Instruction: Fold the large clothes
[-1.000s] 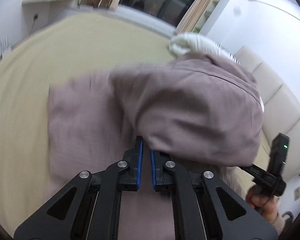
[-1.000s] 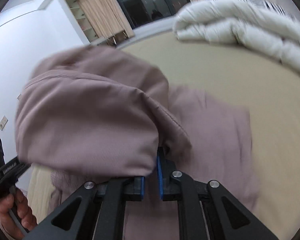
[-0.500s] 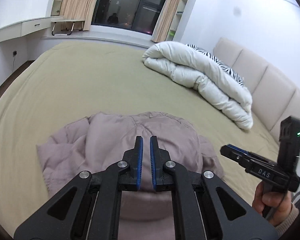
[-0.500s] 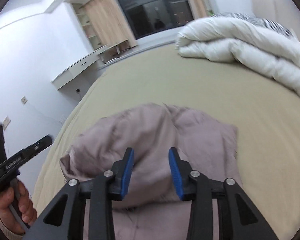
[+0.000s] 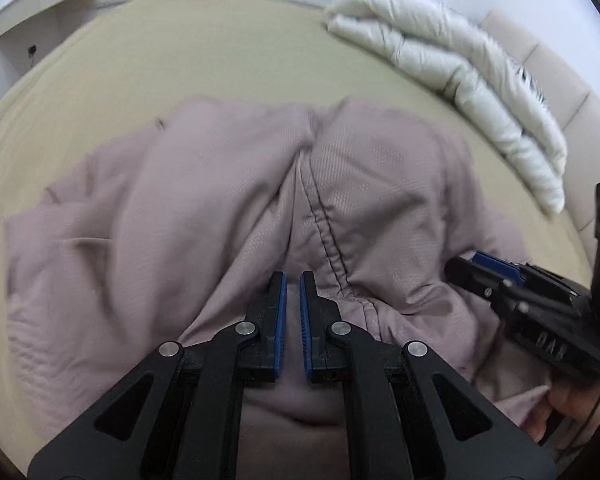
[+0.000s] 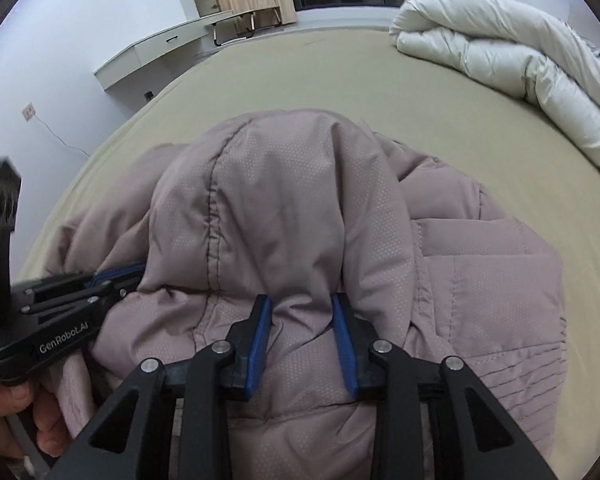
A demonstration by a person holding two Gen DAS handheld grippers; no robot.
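Observation:
A mauve padded jacket [image 5: 228, 208] lies bunched on the beige bed [image 5: 180, 48], its hood folded over the body; it also shows in the right wrist view [image 6: 284, 208]. My left gripper [image 5: 293, 280] sits low over the jacket's near edge, its blue pads almost together with a narrow empty gap; nothing shows between them. My right gripper [image 6: 302, 304] is open, its pads straddling a fold at the base of the hood. The right gripper also appears at the right of the left wrist view [image 5: 496, 276], and the left gripper at the left of the right wrist view [image 6: 112, 276].
A rolled white duvet [image 5: 452, 80] lies at the far right of the bed, also in the right wrist view [image 6: 512, 52]. A padded headboard [image 5: 560, 84] is behind it. A white desk [image 6: 160, 52] stands against the far wall by the window.
A second ago both grippers held the jacket lifted and shut on it. It was dropped onto the bed; the right gripper opened. Both have since moved down close over the jacket.

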